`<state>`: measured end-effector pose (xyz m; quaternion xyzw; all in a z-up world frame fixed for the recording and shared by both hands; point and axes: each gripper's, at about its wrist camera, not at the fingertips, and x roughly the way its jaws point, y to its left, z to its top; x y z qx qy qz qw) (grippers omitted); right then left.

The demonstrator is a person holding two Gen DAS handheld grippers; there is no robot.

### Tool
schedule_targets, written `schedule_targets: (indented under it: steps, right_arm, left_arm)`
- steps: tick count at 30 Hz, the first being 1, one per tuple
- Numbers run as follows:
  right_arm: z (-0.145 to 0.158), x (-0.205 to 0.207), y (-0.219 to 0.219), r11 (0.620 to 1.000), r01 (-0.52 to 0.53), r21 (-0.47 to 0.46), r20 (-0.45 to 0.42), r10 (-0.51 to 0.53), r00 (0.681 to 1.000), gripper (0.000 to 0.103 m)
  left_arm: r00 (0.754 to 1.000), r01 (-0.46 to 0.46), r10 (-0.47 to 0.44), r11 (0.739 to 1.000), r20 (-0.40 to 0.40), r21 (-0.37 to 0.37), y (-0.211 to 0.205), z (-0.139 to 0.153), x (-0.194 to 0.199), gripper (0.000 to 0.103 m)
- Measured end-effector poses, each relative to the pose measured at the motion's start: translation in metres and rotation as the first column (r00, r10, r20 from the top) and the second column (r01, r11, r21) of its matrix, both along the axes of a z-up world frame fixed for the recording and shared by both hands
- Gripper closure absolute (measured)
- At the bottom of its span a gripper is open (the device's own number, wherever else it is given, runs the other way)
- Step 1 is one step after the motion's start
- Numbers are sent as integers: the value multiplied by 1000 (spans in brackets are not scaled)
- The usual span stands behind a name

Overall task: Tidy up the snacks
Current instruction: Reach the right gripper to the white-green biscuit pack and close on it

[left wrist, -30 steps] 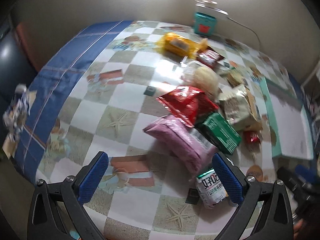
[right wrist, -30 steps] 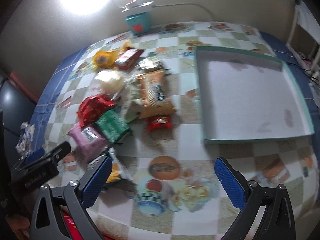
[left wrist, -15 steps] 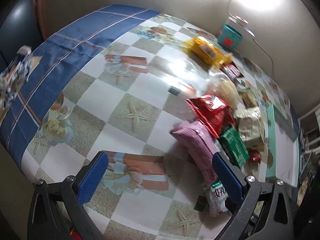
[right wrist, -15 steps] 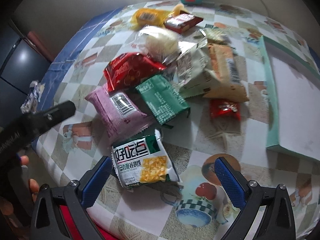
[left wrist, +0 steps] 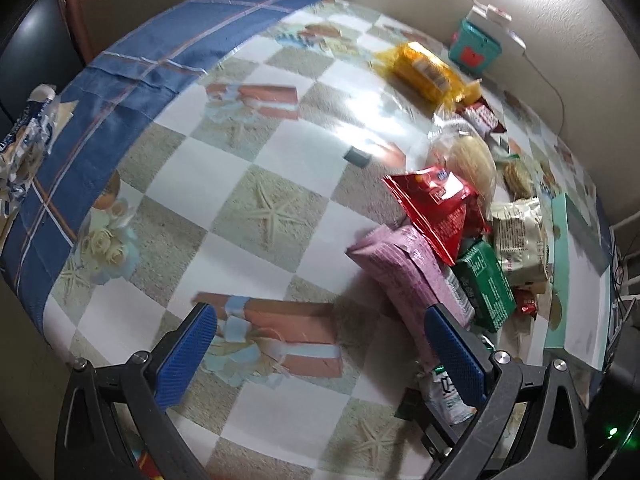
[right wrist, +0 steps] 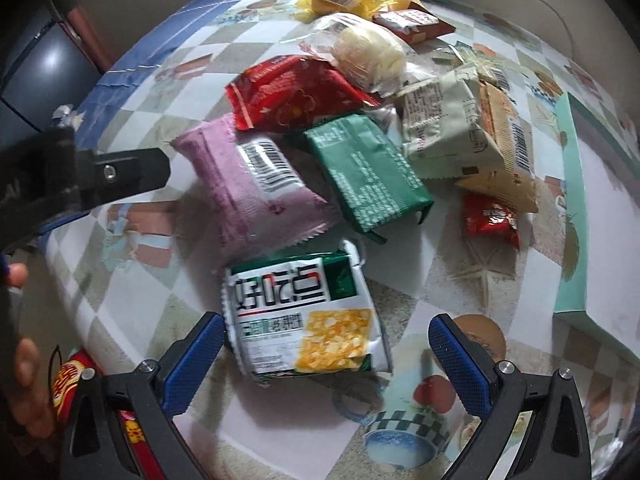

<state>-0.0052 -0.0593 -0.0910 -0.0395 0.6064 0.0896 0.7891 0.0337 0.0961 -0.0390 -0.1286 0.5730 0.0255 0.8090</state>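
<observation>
A pile of snack packs lies on the checked tablecloth. In the right wrist view a white-and-green cracker pack (right wrist: 306, 314) sits just ahead of my open right gripper (right wrist: 326, 356), between its blue fingers but untouched. Behind it lie a pink pack (right wrist: 252, 184), a green pack (right wrist: 368, 172), a red bag (right wrist: 292, 96), a beige pack (right wrist: 448, 128) and a small red pack (right wrist: 490, 218). My left gripper (left wrist: 320, 354) is open over bare cloth, with the pink pack (left wrist: 404, 276) by its right finger. It also shows as a dark bar, the left gripper (right wrist: 80, 180).
A mint-green tray (right wrist: 570, 216) lies at the right, seen too as the tray (left wrist: 560, 248). A yellow pack (left wrist: 424, 70) and a teal box (left wrist: 474, 46) sit near the far wall. The table edge (left wrist: 48, 312) runs close on the left. A hand (right wrist: 24, 360) shows at lower left.
The right gripper has swung left and come down close to the white-and-green pack. The left gripper's view has tilted further left over open cloth. Both stay open.
</observation>
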Motion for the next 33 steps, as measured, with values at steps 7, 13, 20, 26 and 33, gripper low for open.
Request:
schedule_targets:
  steps: [7, 13, 20, 26, 33]
  right_arm:
    - [2, 1, -6, 1000, 20, 15, 11, -21, 1000, 13]
    - [7, 5, -21, 995, 62, 76, 9, -62, 998, 31]
    - [6, 12, -64, 979, 170, 115, -18, -169, 985, 33]
    - [6, 16, -95, 964, 232, 130, -26, -230, 973, 33]
    - [11, 17, -111, 964, 236, 124, -26, -234, 972, 34]
  left_arm:
    - [997, -17, 14, 999, -72, -34, -25, 6, 20, 0]
    - [989, -63, 54, 996, -139, -66, -45, -1, 33, 1]
    - [980, -98, 92, 995, -178, -25, -66, -15, 46, 9]
    - [973, -126, 130, 992, -189, 31, -77, -31, 51, 20]
    - [980, -114, 115, 993, -166, 10, -85, -39, 47, 43]
